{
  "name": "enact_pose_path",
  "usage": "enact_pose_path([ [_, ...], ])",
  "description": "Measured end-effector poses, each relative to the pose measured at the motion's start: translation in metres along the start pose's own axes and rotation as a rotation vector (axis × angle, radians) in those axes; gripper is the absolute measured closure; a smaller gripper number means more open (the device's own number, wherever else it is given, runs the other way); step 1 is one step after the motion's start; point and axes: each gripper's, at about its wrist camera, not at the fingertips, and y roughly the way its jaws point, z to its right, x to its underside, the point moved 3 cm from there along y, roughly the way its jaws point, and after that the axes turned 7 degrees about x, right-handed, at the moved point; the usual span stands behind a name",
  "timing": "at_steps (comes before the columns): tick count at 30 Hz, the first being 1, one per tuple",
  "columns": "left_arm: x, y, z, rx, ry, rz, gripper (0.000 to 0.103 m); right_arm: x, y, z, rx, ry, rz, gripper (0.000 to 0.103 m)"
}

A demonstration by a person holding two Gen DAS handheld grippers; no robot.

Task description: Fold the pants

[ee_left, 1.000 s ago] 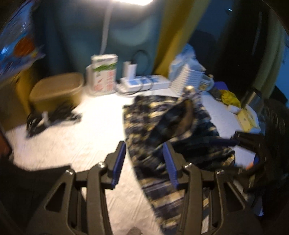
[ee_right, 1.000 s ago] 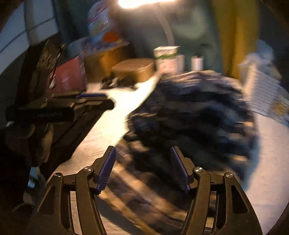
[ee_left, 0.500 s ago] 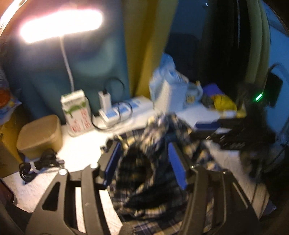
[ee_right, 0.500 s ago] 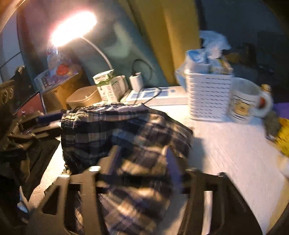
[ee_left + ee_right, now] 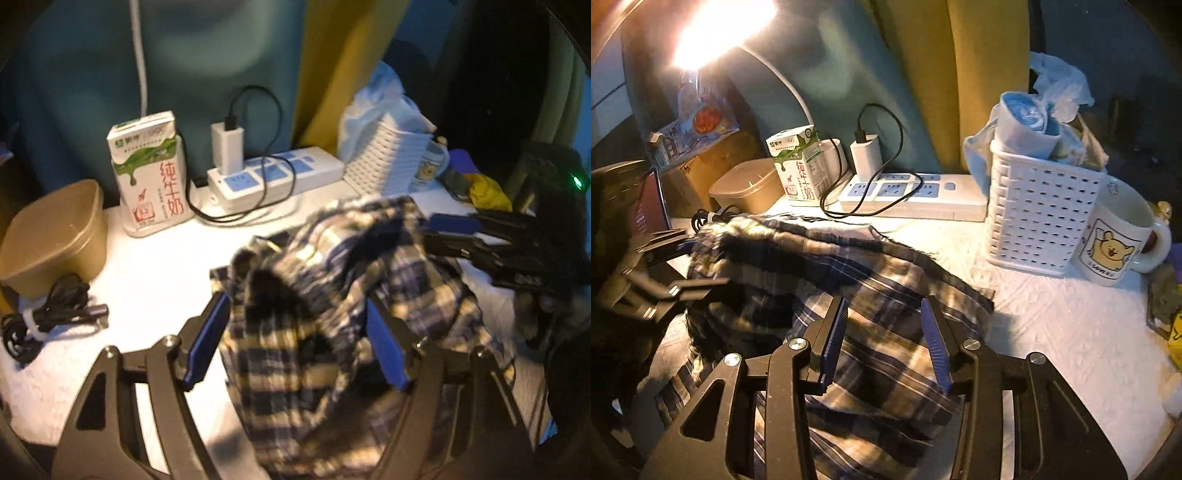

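- Plaid pants [image 5: 871,295] lie bunched in a heap mid-surface [image 5: 1052,325], on the white textured cover, in front of the power strip [image 5: 916,195].
- Left gripper [image 5: 295,343]: jaws opening, blue pads standing either side of a raised fold of the pants; cloth sits between them, pads not visibly pressing it, so released.
- Right gripper [image 5: 882,343]: jaws part-way apart over the near edge of the pants, fabric under and between the pads; can't tell whether they pinch it.
- In the left wrist view the right gripper comes in from the right, its tip at the far right edge of the heap.
- Back row: brown lidded container [image 5: 51,236], milk carton [image 5: 151,173], charger [image 5: 866,157] plugged into the strip, white slotted basket [image 5: 1038,221], bear mug [image 5: 1115,240].
- Coiled black cable [image 5: 48,321] lies just in front of the container.
- Lamp glare upper left in the right wrist view.
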Motion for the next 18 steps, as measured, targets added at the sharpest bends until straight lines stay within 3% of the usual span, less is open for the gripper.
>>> enact_pose_path([
  [1,-0.002,0.004,-0.006,-0.012,-0.007,-0.002,0.047,0.000,0.000,0.002,0.000,-0.008,-0.001,0.059],
  [3,-0.003,0.016,-0.023,-0.032,-0.049,-0.044,0.057,-0.001,0.005,0.004,-0.017,-0.015,-0.014,0.059],
  [7,0.005,0.035,-0.047,-0.058,-0.107,-0.095,0.057,0.001,0.034,0.003,-0.012,-0.049,-0.077,0.059],
  [12,0.008,0.039,-0.065,-0.013,-0.195,-0.096,0.053,0.000,0.064,-0.002,0.040,-0.077,-0.107,0.061],
  [15,0.003,0.027,-0.067,0.015,-0.251,-0.111,0.052,-0.008,0.059,0.000,0.079,-0.079,-0.103,0.061],
  [18,-0.007,0.001,-0.059,0.028,-0.243,-0.065,0.052,-0.014,0.036,0.001,0.091,-0.062,-0.059,0.061],
])
